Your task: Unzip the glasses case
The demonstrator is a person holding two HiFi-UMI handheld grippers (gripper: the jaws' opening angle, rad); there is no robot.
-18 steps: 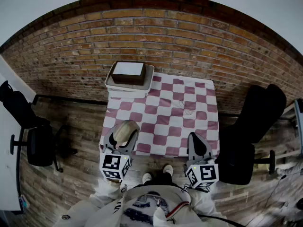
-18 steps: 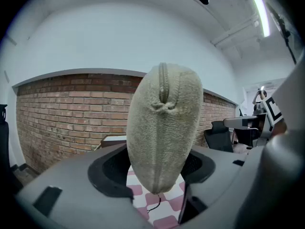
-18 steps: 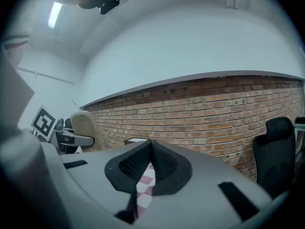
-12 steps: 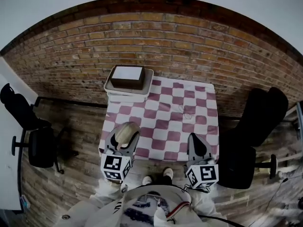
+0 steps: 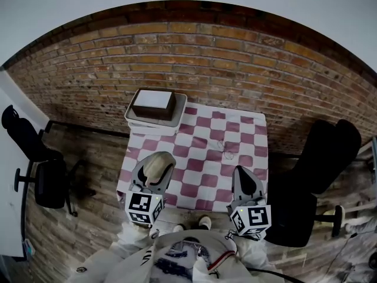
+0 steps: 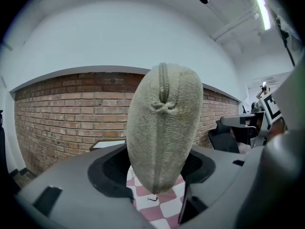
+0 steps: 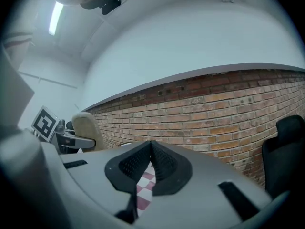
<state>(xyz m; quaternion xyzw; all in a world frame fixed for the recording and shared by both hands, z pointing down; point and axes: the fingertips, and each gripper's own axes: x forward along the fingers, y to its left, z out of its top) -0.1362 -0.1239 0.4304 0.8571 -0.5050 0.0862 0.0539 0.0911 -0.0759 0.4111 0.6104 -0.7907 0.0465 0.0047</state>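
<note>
A beige fabric glasses case (image 6: 163, 128) stands on end between the jaws of my left gripper (image 6: 159, 168), which is shut on it; its zip runs up the top middle. In the head view the glasses case (image 5: 155, 167) shows in the left gripper (image 5: 152, 178) over the near left edge of the checked table (image 5: 200, 152). My right gripper (image 5: 247, 184) is shut with nothing between its jaws, over the table's near right edge. In the right gripper view the right gripper (image 7: 151, 149) shows its pads meeting, and the glasses case (image 7: 88, 128) appears at the left.
A dark box (image 5: 154, 104) sits in a white tray (image 5: 136, 119) at the table's far left corner. A small wire-like thing (image 5: 228, 153) lies on the cloth. Black chairs stand at the left (image 5: 41, 170) and right (image 5: 318, 158). A brick wall (image 5: 194, 58) is behind.
The table and tray have slid slightly up and left in the head view. Both grippers keep their places and states, and the case stays in the left one.
</note>
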